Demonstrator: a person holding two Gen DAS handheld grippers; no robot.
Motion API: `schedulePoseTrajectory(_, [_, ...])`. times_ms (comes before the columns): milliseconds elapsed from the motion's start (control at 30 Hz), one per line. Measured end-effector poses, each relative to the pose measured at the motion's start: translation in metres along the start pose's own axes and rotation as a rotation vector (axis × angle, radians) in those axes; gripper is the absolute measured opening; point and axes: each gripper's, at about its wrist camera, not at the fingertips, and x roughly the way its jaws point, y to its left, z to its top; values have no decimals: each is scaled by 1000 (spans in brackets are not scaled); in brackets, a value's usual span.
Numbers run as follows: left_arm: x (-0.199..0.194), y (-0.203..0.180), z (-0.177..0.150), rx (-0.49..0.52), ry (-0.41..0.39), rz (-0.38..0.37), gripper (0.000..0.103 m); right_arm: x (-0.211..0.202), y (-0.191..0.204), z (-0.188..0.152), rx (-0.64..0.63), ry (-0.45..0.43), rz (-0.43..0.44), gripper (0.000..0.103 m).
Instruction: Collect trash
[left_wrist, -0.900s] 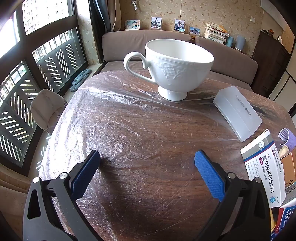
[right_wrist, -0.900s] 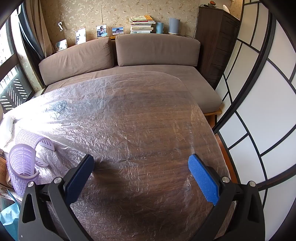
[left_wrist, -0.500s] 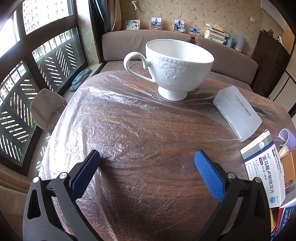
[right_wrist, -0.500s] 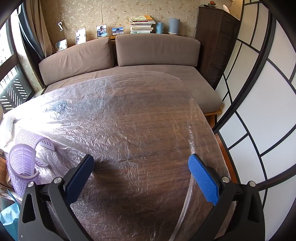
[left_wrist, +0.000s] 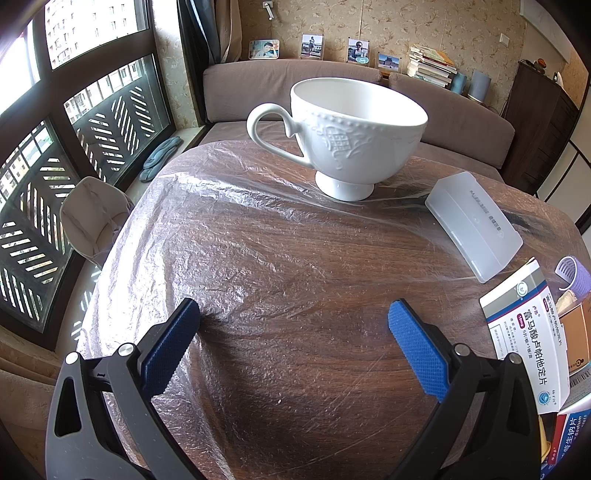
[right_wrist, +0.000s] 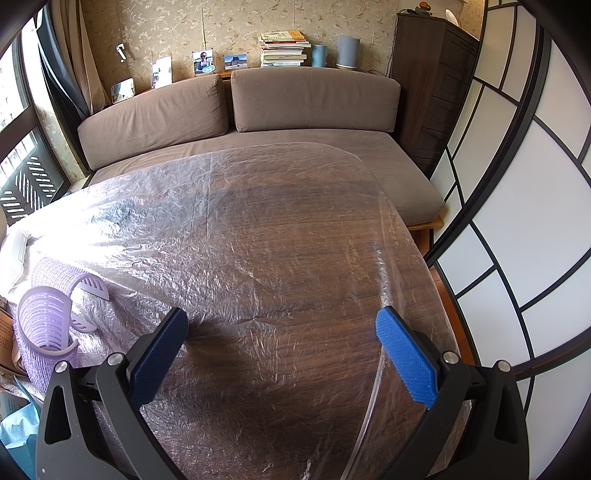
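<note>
A thin clear plastic sheet (left_wrist: 240, 236) covers the dark wooden table (left_wrist: 332, 369). My left gripper (left_wrist: 293, 314) hovers open over the sheet with nothing between its blue pads. A white medicine box (left_wrist: 528, 332) and other cartons lie at the right edge of the left wrist view. In the right wrist view my right gripper (right_wrist: 280, 321) is open above the plastic sheet (right_wrist: 258, 229). Its loose edge curls up beside the right fingertip (right_wrist: 391, 328). A purple hair roller (right_wrist: 46, 321) lies at the left.
A white footed teacup (left_wrist: 351, 136) stands on the sheet ahead of the left gripper. A translucent flat case (left_wrist: 472, 225) lies to its right. A brown sofa (right_wrist: 295, 107) runs behind the table. A sliding screen (right_wrist: 517, 221) is to the right, a window (left_wrist: 55, 147) to the left.
In the right wrist view the sheet's right edge has lifted and curled inward toward the right finger. Neither gripper has visibly moved.
</note>
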Motion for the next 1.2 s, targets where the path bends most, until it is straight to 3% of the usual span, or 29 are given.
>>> schedulePoseTrajectory(1200, [-1, 0, -2, 5, -1, -2, 102, 7, -2, 4, 15, 4, -19, 99])
